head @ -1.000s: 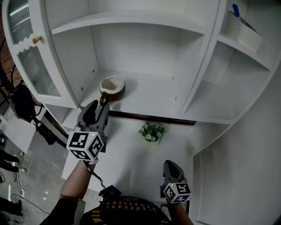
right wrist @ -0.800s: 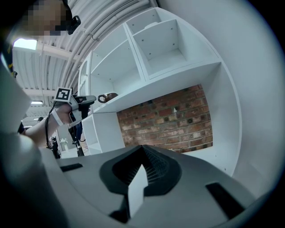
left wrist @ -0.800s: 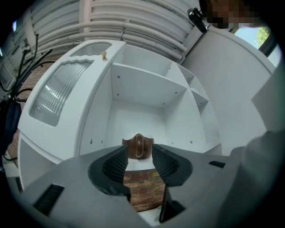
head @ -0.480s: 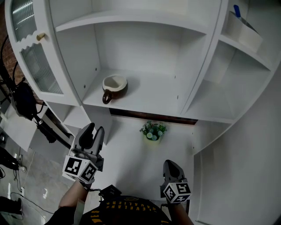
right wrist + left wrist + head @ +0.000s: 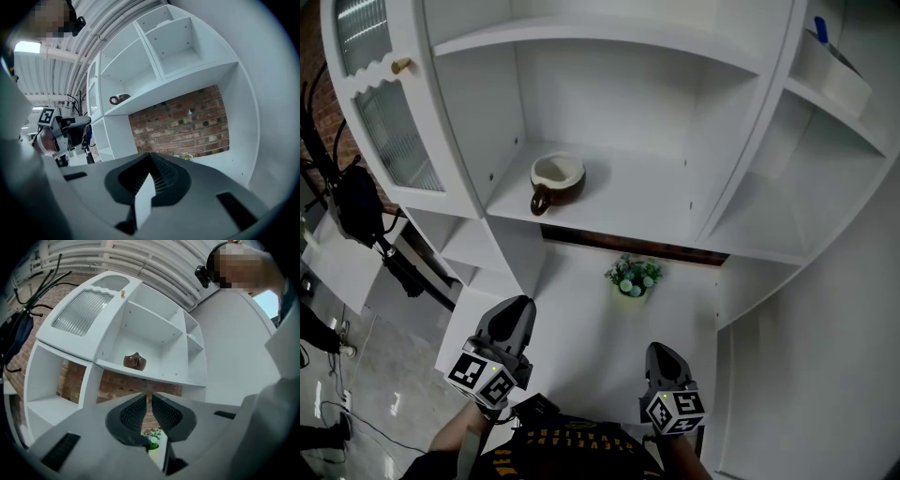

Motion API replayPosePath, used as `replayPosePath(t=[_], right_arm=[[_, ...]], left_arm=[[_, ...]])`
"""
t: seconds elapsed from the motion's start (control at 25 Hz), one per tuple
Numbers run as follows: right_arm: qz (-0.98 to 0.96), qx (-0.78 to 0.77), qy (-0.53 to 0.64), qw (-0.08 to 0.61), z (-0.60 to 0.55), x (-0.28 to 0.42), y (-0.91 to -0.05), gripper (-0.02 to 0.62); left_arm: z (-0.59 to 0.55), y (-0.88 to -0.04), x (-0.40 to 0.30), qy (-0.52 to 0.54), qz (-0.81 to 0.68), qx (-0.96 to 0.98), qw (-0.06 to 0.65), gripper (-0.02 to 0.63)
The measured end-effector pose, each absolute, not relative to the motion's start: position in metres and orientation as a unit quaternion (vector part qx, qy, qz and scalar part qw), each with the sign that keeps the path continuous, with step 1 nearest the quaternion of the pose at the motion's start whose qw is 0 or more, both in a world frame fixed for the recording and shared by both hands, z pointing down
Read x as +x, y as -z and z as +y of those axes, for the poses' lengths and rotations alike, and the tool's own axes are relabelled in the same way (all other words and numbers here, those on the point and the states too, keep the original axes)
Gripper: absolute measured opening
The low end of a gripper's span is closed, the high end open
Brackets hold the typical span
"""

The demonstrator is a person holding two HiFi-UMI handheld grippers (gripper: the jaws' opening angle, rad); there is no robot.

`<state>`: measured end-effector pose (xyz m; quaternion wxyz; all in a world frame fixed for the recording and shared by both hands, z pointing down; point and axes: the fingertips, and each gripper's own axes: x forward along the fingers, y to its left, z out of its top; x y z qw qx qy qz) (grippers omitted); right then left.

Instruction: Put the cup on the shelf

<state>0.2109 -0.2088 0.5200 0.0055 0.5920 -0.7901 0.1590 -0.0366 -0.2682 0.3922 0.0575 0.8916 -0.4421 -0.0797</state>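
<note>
Cup point(image 5: 557, 180) is up on the shelf point(image 5: 637, 202), standing upright, mouth open to the ceiling, handle swung out toward 7 o'clock, in the left part of the bay and clear of the walls. By the look of it, the placing is done! Left claw point(image 5: 514, 319) hangs low over the counter point(image 5: 581, 328), jaws just closing down to a thin slit with nothing between them. The cup sits at about 12 o'clock from it, higher and well apart. Right claw point(image 5: 661, 354) is closed tight and empty, with the cup off at 11 o'clock, so the left is the nearer one. Any return reach would have to clear the shelf's front lip, with the open cabinet door point(image 5: 389, 122) at 10 o'clock and a small plant point(image 5: 630, 277) at 2 o'clock. Plenty of bare shelf lies to the cup's right.
</note>
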Motion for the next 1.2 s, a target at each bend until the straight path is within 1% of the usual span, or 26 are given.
replayPosePath(t=[0.08, 0.12, 0.64, 1.2], right_arm=[[-0.790, 0.592, -0.161, 0.007, -0.207, 0.210, -0.522, 0.005], [-0.789, 0.592, -0.162, 0.007, -0.207, 0.210, -0.523, 0.005], [-0.788, 0.594, -0.164, 0.009, -0.208, 0.206, -0.525, 0.005], [-0.790, 0.592, -0.160, 0.011, -0.214, 0.207, -0.522, 0.005]], left_arm=[[-0.263, -0.399, -0.034, 0.077, -0.434, 0.895, 0.067, 0.010], [-0.261, -0.403, -0.031, 0.074, -0.430, 0.897, 0.071, 0.003], [-0.253, -0.427, -0.020, 0.049, -0.397, 0.912, 0.089, 0.003], [-0.263, -0.426, -0.023, 0.050, -0.415, 0.904, 0.088, 0.003]])
